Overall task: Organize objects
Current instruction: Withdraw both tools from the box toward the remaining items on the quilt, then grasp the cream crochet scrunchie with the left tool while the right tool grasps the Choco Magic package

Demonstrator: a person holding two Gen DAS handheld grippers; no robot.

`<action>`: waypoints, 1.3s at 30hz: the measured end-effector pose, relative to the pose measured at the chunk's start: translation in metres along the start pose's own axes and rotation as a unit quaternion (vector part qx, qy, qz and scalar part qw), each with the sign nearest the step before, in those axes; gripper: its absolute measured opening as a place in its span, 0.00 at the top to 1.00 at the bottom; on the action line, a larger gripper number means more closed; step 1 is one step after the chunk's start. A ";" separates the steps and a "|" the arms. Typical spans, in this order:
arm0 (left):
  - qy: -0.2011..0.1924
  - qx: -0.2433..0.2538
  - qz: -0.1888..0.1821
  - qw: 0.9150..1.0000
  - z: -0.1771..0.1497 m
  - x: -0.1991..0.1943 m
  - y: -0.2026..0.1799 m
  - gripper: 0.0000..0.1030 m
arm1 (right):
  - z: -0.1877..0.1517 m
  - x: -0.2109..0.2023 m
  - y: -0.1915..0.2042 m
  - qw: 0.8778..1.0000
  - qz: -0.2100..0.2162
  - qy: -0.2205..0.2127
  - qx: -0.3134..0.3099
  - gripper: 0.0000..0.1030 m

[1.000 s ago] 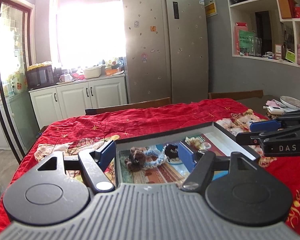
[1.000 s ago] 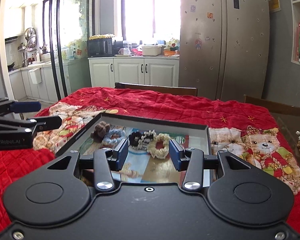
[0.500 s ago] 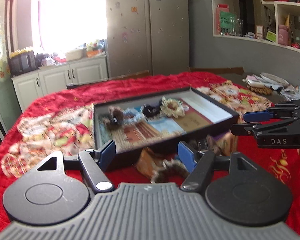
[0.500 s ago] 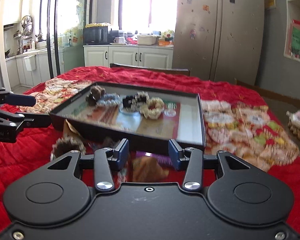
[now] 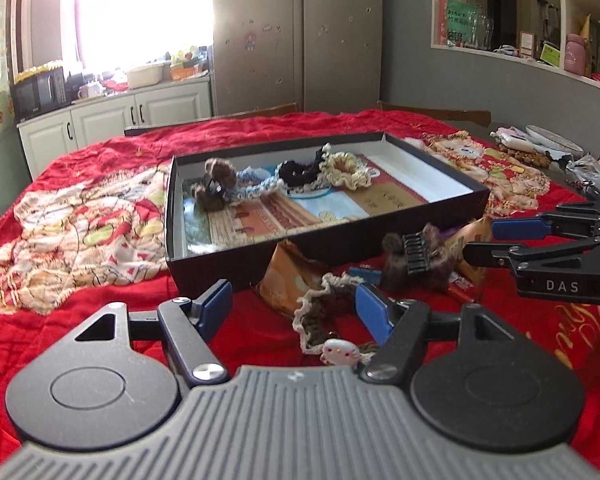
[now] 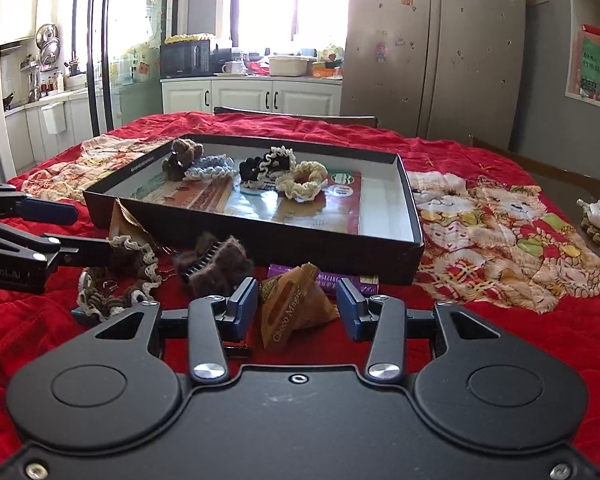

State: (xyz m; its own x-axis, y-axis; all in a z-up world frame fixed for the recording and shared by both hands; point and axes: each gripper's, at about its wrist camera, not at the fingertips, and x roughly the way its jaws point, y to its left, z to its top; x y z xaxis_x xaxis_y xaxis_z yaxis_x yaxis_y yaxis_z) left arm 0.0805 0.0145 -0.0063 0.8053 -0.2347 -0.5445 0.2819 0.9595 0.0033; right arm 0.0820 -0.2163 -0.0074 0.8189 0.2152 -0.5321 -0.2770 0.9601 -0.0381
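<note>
A black box lid (image 5: 476,196) (image 6: 414,216) on the red cloth holds several scrunchies (image 5: 344,168) (image 6: 302,178) and a brown hair piece (image 5: 216,184). In front of it lie a brown-and-cream scrunchie (image 5: 320,312) (image 6: 132,264), a furry brown claw clip (image 5: 416,256) (image 6: 216,264), an orange snack packet (image 6: 292,308) (image 5: 288,276) and a purple packet (image 6: 328,280). My left gripper (image 5: 294,312) is open and empty, its right finger by the scrunchie. My right gripper (image 6: 298,306) is open and empty around the orange packet.
The table wears a red quilted cloth with cartoon prints (image 6: 500,216). A plate and small clutter (image 5: 548,148) sit at the far right edge. Chair backs (image 6: 296,114) stand beyond the table, with cabinets and a fridge behind.
Both grippers have pulled back from over the box lid and dropped low toward the near items. The loose scrunchie, clip and packets have come into view.
</note>
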 end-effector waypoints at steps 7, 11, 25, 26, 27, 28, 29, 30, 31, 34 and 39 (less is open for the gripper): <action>0.023 -0.015 -0.006 1.000 -0.009 0.014 0.004 0.35 | -0.004 0.011 -0.002 1.000 -0.003 0.015 0.002 0.59; 0.025 -0.019 -0.009 0.999 -0.010 0.017 0.006 0.38 | -0.005 0.015 -0.002 1.000 -0.001 0.018 0.004 0.59; 0.035 -0.024 -0.029 0.999 -0.012 0.023 0.004 0.65 | -0.005 0.028 -0.005 0.999 0.004 0.040 0.009 0.59; 0.034 -0.023 -0.029 0.999 -0.012 0.023 0.003 0.68 | -0.005 0.028 -0.006 0.999 0.004 0.041 0.010 0.60; 0.035 -0.022 -0.028 0.999 -0.012 0.023 0.003 0.71 | -0.005 0.028 -0.006 0.999 0.004 0.040 0.010 0.61; 0.035 -0.022 -0.027 0.999 -0.012 0.023 0.003 0.72 | -0.005 0.029 -0.006 0.999 0.005 0.040 0.010 0.61; 0.035 -0.022 -0.027 0.999 -0.012 0.023 0.003 0.74 | -0.005 0.029 -0.006 0.999 0.005 0.040 0.011 0.62; 0.036 -0.022 -0.027 0.999 -0.012 0.023 0.003 0.76 | -0.005 0.030 -0.006 0.999 0.006 0.039 0.011 0.63; 0.036 -0.022 -0.027 0.999 -0.012 0.023 0.003 0.77 | -0.005 0.029 -0.006 0.999 0.006 0.039 0.011 0.64; 0.036 -0.022 -0.027 0.999 -0.012 0.023 0.003 0.79 | -0.006 0.030 -0.005 0.999 0.006 0.038 0.009 0.66; 0.035 -0.026 -0.029 0.999 -0.012 0.022 0.004 0.82 | -0.006 0.027 -0.005 0.999 0.007 0.036 0.009 0.69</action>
State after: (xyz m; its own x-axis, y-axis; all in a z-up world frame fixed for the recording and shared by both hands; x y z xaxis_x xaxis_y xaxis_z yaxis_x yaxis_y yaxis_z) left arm 0.0932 0.0147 -0.0283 0.7495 -0.2799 -0.5999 0.2976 0.9519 -0.0723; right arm 0.1028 -0.2162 -0.0269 0.7764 0.2163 -0.5919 -0.2793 0.9601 -0.0155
